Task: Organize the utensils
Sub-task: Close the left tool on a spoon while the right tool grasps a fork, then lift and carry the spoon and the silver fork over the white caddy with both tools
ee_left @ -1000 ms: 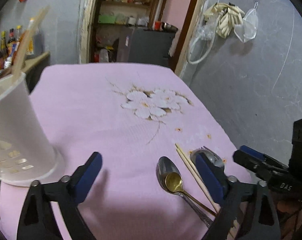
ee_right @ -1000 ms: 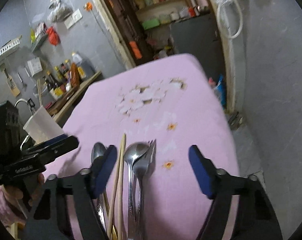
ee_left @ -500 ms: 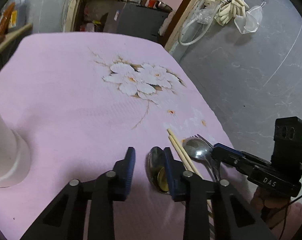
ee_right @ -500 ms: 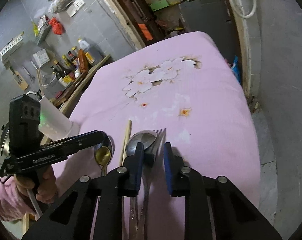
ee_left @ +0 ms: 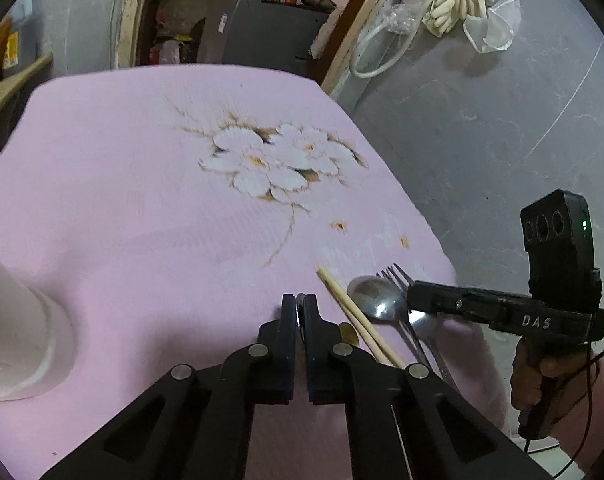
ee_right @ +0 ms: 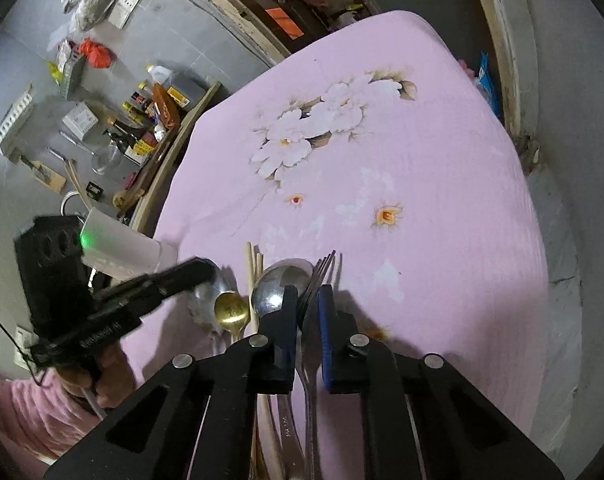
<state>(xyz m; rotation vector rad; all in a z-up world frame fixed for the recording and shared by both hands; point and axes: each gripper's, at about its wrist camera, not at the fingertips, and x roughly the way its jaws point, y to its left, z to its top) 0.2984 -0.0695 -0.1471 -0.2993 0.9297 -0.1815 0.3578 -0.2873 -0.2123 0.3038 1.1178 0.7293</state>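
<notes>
Pink ribbed cloth (ee_left: 141,200) with printed white blossoms, soft and faintly wrinkled, filling mid-frame in both views. White plastic holder (ee_left: 17,344), smooth and tapering, at the left edge of the left wrist view; glimpsed again left of centre in the right wrist view behind the other gripper.

Utensils bunched at lower centre of the right wrist view: two steel spoons, one gold spoon, one fork, one pair of pale wooden chopsticks. Large steel spoon (ee_right: 279,286), glossy oval bowl, just right of the chopsticks (ee_right: 251,264). Small gold spoon (ee_right: 230,309), matte brass tone, overlapping the second steel spoon (ee_right: 205,300) to its left. Fork (ee_right: 320,272), four thin tines, lying against the large spoon's right side.

Left gripper (ee_left: 300,308) nearly closed, black pads pinched on a thin metal edge, seemingly the second steel spoon's rim. Right gripper (ee_right: 306,300) narrowed around the fork's neck, with contact on the blue-faced pad hard to confirm.

Compared with half a second ago: both pairs of fingers drawn closer together, left one far tighter; a second ago both spread wide.
</notes>
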